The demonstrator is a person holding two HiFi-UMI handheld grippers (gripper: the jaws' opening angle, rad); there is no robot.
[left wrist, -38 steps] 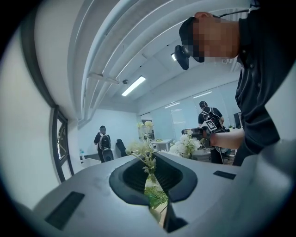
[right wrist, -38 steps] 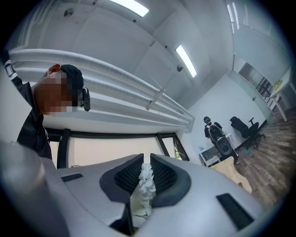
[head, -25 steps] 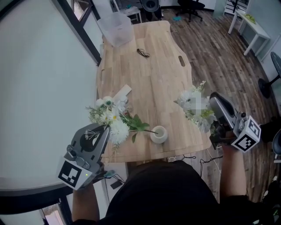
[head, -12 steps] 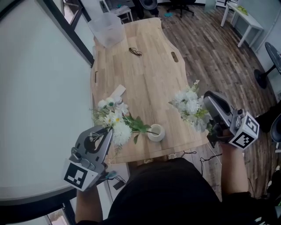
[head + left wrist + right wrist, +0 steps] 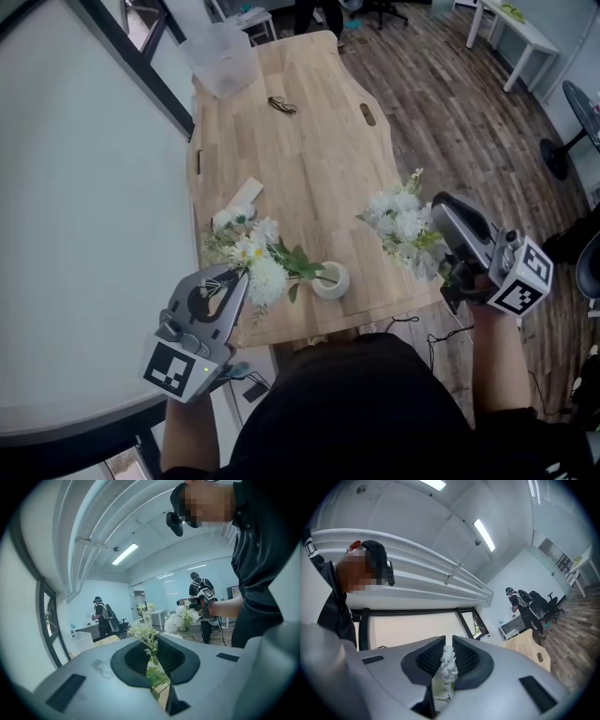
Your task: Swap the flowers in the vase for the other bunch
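Right, the small white vase (image 5: 331,280) sits near the front edge of the wooden table (image 5: 309,178). A leafy bunch (image 5: 253,264) of white flowers fans out to the left of it, green stems running back to the vase mouth. Just left of the vase, the left gripper (image 5: 239,281) noses into those blooms from the near side. Its own view shows the jaws a little apart, with a flowering sprig (image 5: 149,641) standing in the gap and leaves and table showing through lower down. The dark pads (image 5: 177,660) are not seen squeezing anything. Over to the right of the vase and well apart from it, above the table's right edge, the right gripper (image 5: 442,212) carries the other bunch (image 5: 401,223) in the air, white blooms on the side toward the vase. Its jaws are nearly together, clamped on a white flower stalk (image 5: 448,665) that fills the slit between the ribbed pads. Beyond the vase, a pale flat block (image 5: 246,192) lies just behind the leafy bunch. A pair of glasses (image 5: 281,105) lies farther up the table from the vase, and a clear plastic tub (image 5: 223,58) stands at the far end. Past that end, a person (image 5: 512,601) stands by office chairs.
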